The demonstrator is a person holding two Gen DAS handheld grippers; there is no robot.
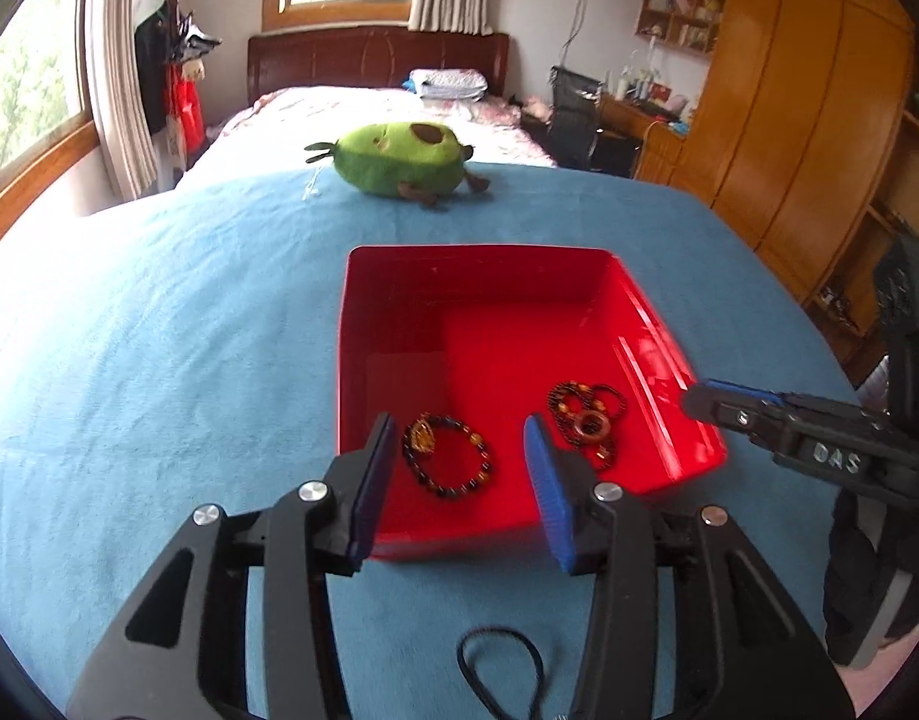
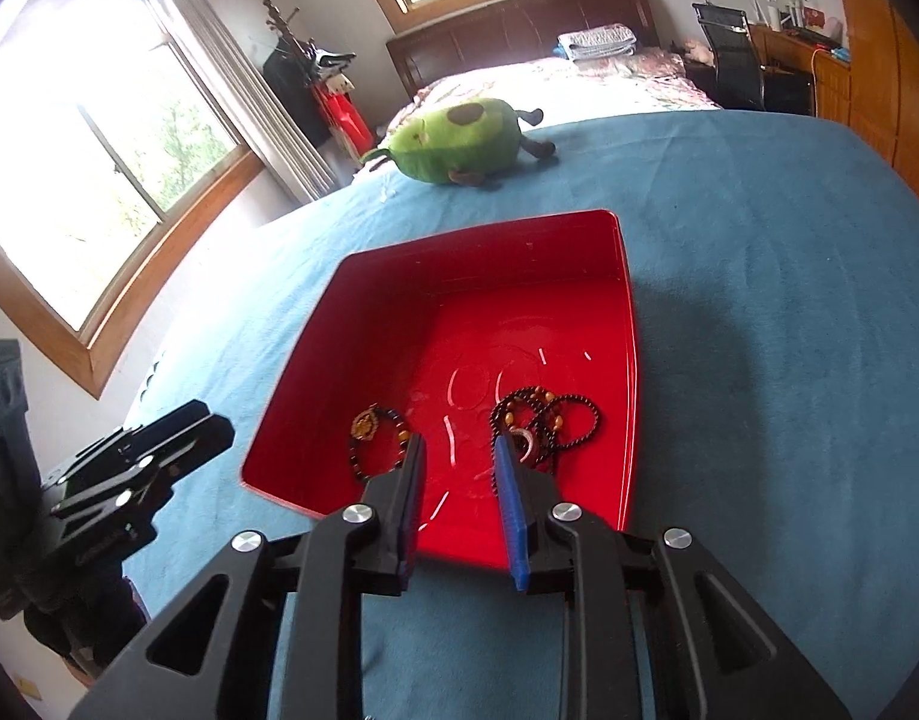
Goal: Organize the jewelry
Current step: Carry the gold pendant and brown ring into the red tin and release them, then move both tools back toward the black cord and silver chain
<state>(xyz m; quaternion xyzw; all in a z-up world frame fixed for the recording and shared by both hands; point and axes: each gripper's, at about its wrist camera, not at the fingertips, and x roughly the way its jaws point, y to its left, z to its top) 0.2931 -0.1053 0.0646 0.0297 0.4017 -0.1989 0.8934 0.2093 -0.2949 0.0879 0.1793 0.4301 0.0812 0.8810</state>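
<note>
Jewelry: bead bracelet (image 1: 450, 456) and tangled necklace (image 1: 586, 420) lie inside red tray (image 1: 477, 267), partly hidden by fingers. Left hand-held gripper (image 1: 459, 480) and right hand-held gripper (image 2: 459, 498) released, empty. Black cord loop (image 1: 501, 660) near tray shows only in left view.

Just ahead of the left gripper (image 1: 459, 450), black with blue pads (image 1: 546, 492), a glossy red tray (image 1: 399, 300) lies on a plain teal-blue blanket (image 1: 159, 330). Between its fingers shows a bracelet (image 1: 450, 456) of dark beads with amber ones and a gold-toned charm. Right of its right pad lies a tangle of dark brown and orange beads (image 1: 585, 420). Far beyond the tray sits a green avocado plush (image 1: 396, 159) with a brown spot.
</note>
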